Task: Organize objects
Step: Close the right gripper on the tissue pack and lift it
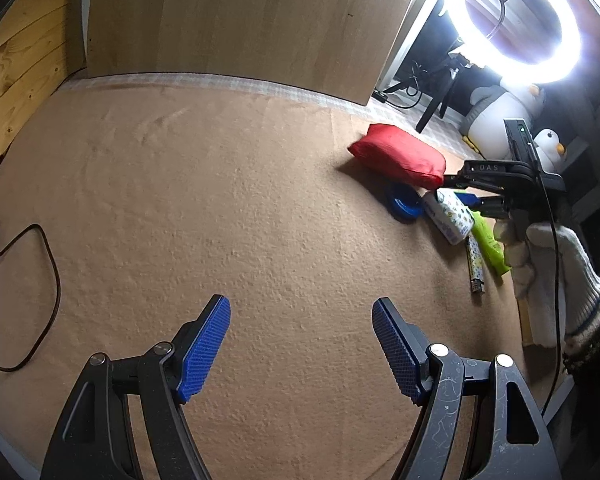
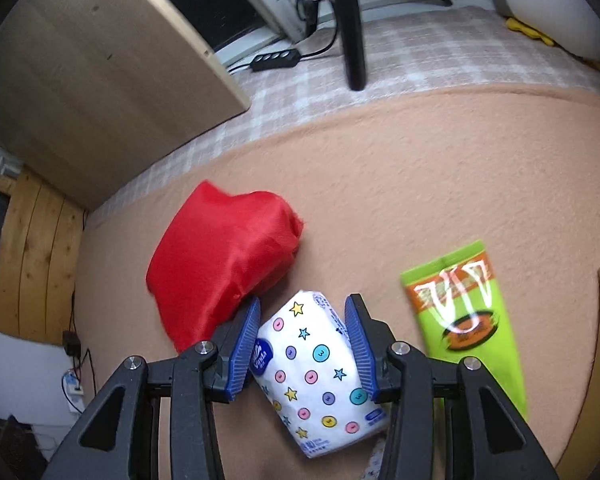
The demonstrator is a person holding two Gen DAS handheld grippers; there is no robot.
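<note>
Now my right tongs (image 2: 302, 344) had both pads pressed on the tissue pack (image 2: 316, 372), squeezing its sides, because it lay lengthwise between them and was soft enough to pinch. It sat on the mat (image 2: 400, 184), touching the red pouch (image 2: 224, 256), with the green packet (image 2: 468, 320) just beside. My left tongs (image 1: 302, 344) hung wide apart over bare mat, empty, well clear of the pile. A blue ring (image 1: 404, 206) peeked from under the pouch, mostly hidden. The green packet's lower end was cut off behind my right tongs.
</note>
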